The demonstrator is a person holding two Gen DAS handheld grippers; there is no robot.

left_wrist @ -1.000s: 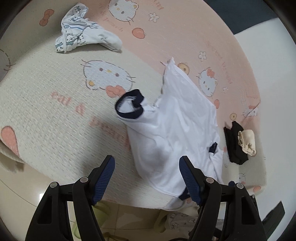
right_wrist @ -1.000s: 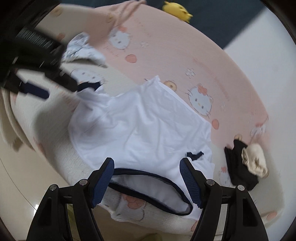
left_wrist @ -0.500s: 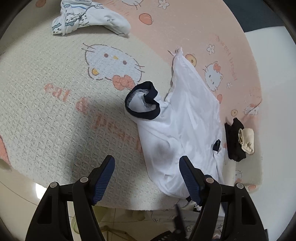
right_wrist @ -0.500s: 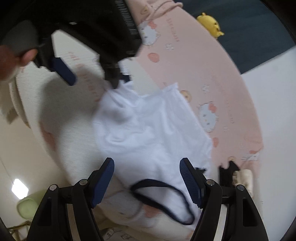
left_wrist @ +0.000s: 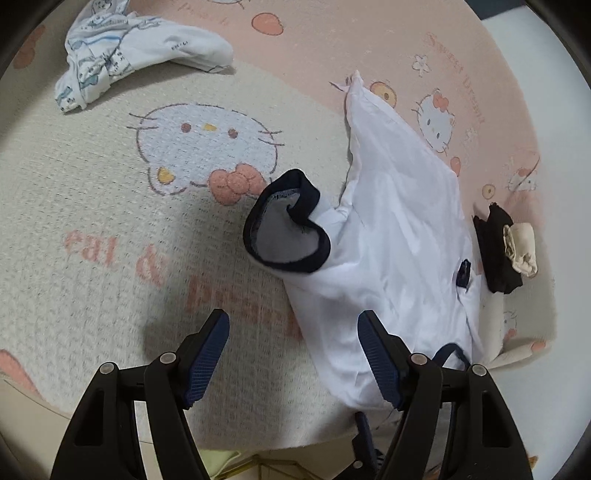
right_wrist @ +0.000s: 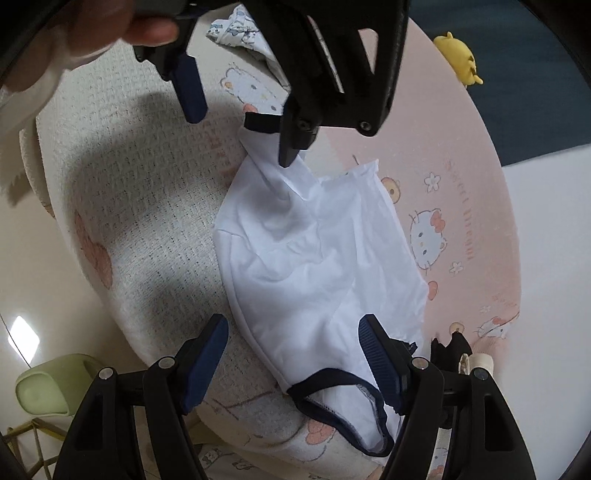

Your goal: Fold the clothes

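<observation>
A white T-shirt [left_wrist: 399, 229] with navy trim lies crumpled on a cream and pink cat-print blanket [left_wrist: 92, 184]. One navy-cuffed sleeve [left_wrist: 284, 229] stands curled up at its left. My left gripper [left_wrist: 293, 332] hovers open near the blanket's front edge, its right finger over the shirt's edge. In the right wrist view the shirt [right_wrist: 314, 258] runs away from me, with its navy-edged neck opening [right_wrist: 340, 406] closest. My right gripper [right_wrist: 293, 332] is open above that end, nothing pinched. The left gripper [right_wrist: 240, 122] hangs open over the far sleeve.
A printed white baby garment [left_wrist: 136, 48] lies at the blanket's far left. A black cloth [left_wrist: 495, 251] with a cream sock [left_wrist: 521, 247] sits at the right edge. A yellow toy [right_wrist: 458, 51] lies on dark floor; a pale green object [right_wrist: 48, 387] stands beside the blanket. A hand [right_wrist: 74, 29] holds the left gripper.
The left gripper has sunk closer to the shirt and sleeve. The right gripper has rolled and dropped toward the neck opening, and the left gripper now fills the top of its view.
</observation>
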